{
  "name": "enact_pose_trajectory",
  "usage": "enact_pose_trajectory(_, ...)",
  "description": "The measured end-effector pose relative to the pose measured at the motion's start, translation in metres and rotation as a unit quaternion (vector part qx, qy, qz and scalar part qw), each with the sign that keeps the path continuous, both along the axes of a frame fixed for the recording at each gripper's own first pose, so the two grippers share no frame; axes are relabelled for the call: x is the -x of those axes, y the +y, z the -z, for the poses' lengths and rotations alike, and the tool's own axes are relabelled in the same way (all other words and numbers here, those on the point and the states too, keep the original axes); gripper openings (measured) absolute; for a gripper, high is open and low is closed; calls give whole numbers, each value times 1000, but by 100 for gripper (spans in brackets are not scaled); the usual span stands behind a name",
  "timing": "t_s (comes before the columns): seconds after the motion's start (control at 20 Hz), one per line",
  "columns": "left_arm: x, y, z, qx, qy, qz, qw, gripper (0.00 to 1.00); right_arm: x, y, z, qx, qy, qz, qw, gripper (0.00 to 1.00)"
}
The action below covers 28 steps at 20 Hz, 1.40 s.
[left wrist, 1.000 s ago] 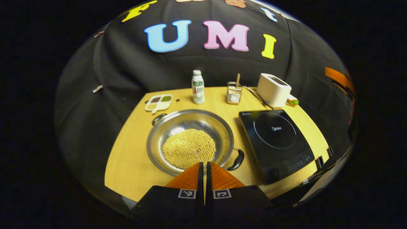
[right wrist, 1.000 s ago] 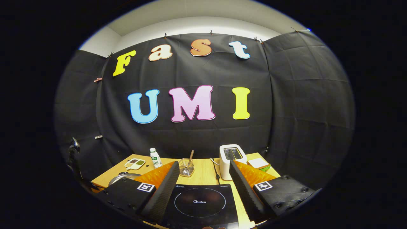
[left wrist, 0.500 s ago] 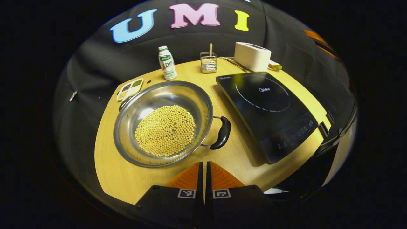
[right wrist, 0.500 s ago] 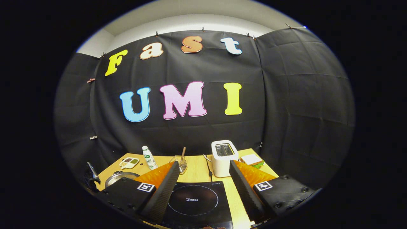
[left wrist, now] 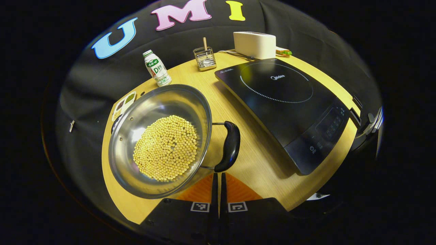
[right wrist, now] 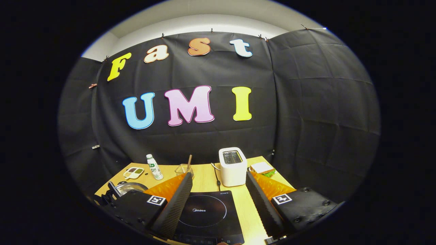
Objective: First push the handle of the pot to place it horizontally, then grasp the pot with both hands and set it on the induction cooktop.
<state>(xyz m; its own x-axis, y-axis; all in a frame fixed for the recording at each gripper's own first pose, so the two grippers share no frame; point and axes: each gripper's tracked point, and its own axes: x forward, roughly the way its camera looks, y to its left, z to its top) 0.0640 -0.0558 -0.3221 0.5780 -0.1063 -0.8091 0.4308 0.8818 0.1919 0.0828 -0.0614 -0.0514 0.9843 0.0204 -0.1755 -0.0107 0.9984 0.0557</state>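
Steel and shallow, the pot [left wrist: 160, 136] sits on the left part of the wooden tabletop [left wrist: 259, 163], its bottom covered by a round heap of yellow beans [left wrist: 166, 147]. Its black handle [left wrist: 229, 147] sticks out on the side toward the induction cooktop [left wrist: 282, 102], with bare wood between handle and cooktop. In the left gripper view the left gripper [left wrist: 218, 180] has its two orange fingers pressed together with just a thin slit between them, holding nothing; their tips lie just below the lower end of the handle, and I cannot tell whether they touch it. Behind the pot stand a small white bottle [left wrist: 156, 68] and a divided dish [left wrist: 123, 104] at the tabletop's far-left edge. A wire holder with a wooden stick [left wrist: 204, 58] and a white toaster [left wrist: 254, 44] line the back edge.

In the right gripper view the right gripper [right wrist: 218, 200] hangs over the near edge of the cooktop [right wrist: 207, 214] with its fingers spread wide apart and nothing between them. The pot's rim [right wrist: 131, 186] peeks out at far left behind the gripper's left finger. A sandwich [right wrist: 262, 168] lies beside the toaster [right wrist: 232, 166].
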Motion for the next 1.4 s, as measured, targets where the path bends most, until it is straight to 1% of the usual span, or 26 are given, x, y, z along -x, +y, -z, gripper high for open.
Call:
enact_pose_trajectory(0.25,-11,-9,-2,11,-1,5,1000,5,4,-4,2,-4,3,6,1000,98)
enact_pose_trajectory(0.5,-21,-16,-3,31,-6,-14,999,5,6,-2,2,-3,4,2,1000,98)
enact_pose_trajectory(1.1,-64,-50,-7,84,-24,-61,994,5,12,6,9,7,20,-18,1000,98)
enact_pose_trajectory(1.2,-72,-54,-8,96,-25,-70,993,5,11,4,4,2,13,-16,1000,98)
enact_pose_trajectory(1.4,-88,-60,-9,101,-32,-78,991,5,5,-1,14,-1,25,-14,1000,98)
